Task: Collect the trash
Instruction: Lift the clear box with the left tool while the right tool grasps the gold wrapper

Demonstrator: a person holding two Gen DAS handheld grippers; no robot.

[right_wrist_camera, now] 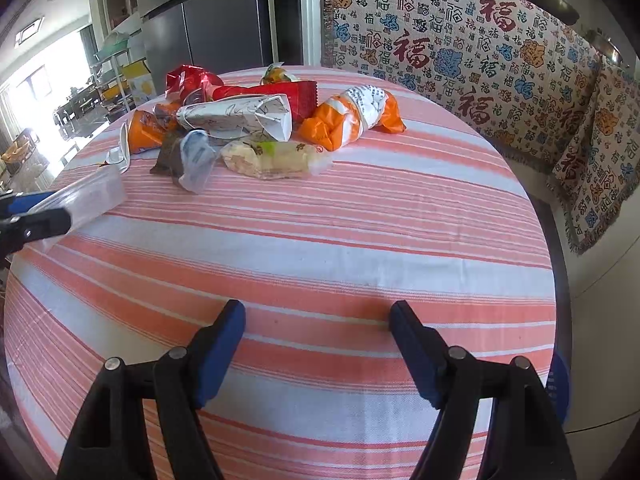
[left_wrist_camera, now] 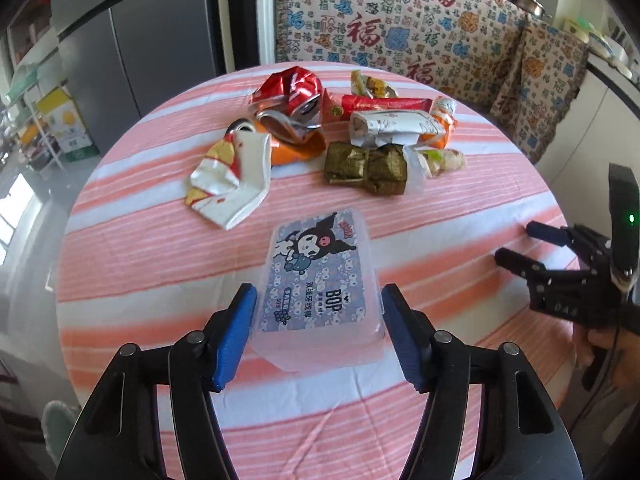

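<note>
A clear plastic box (left_wrist_camera: 316,276) with a cartoon label sits between the blue pads of my left gripper (left_wrist_camera: 318,320), which is shut on its two sides. In the right wrist view the box (right_wrist_camera: 86,196) hangs tilted just above the cloth at the far left. Behind it lies a trash pile: a crushed red can (left_wrist_camera: 288,96), a crumpled white and gold cup (left_wrist_camera: 232,176), a gold wrapper (left_wrist_camera: 366,166), a red wrapper (left_wrist_camera: 384,104) and an orange and white bag (right_wrist_camera: 352,118). My right gripper (right_wrist_camera: 318,344) stands open over bare cloth, well short of the pile.
The round table wears a pink and white striped cloth (right_wrist_camera: 320,240). A bench draped in a patterned cloth (right_wrist_camera: 460,48) runs behind and to the right. A grey fridge (left_wrist_camera: 160,32) stands at the back left. A person's hand (left_wrist_camera: 600,344) holds the right gripper (left_wrist_camera: 516,240).
</note>
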